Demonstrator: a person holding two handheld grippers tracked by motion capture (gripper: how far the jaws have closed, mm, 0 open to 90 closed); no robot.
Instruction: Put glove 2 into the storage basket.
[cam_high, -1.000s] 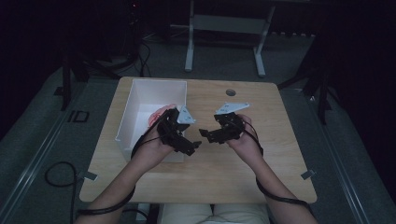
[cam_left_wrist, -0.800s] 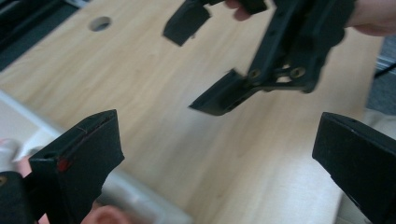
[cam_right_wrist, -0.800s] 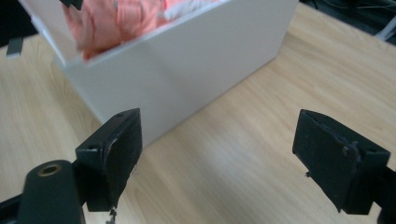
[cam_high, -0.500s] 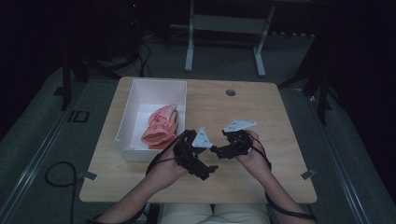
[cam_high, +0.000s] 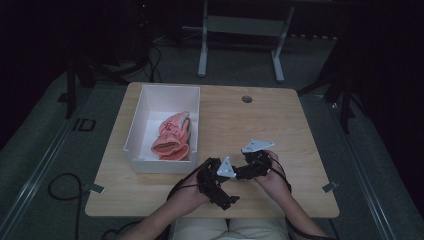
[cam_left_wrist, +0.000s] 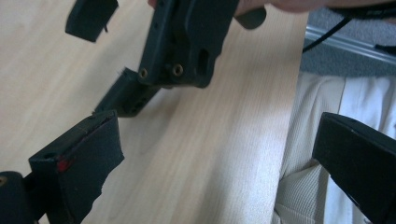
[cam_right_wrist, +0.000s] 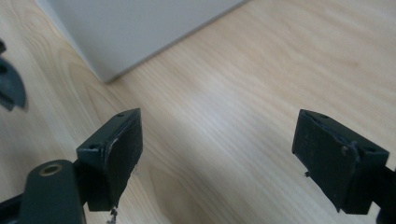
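Black jaws of left tool and right tool wide apart, empty, above wooden table.

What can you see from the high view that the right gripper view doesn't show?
The high view alone shows the pink fabric item lying inside the white rectangular plastic bin, and both hands holding the black left tool and the black right tool near the table's front edge. The right gripper view alone shows its own two black jaws close up, standing wide apart with nothing between them. Both show the light wooden table and the bin's white wall.
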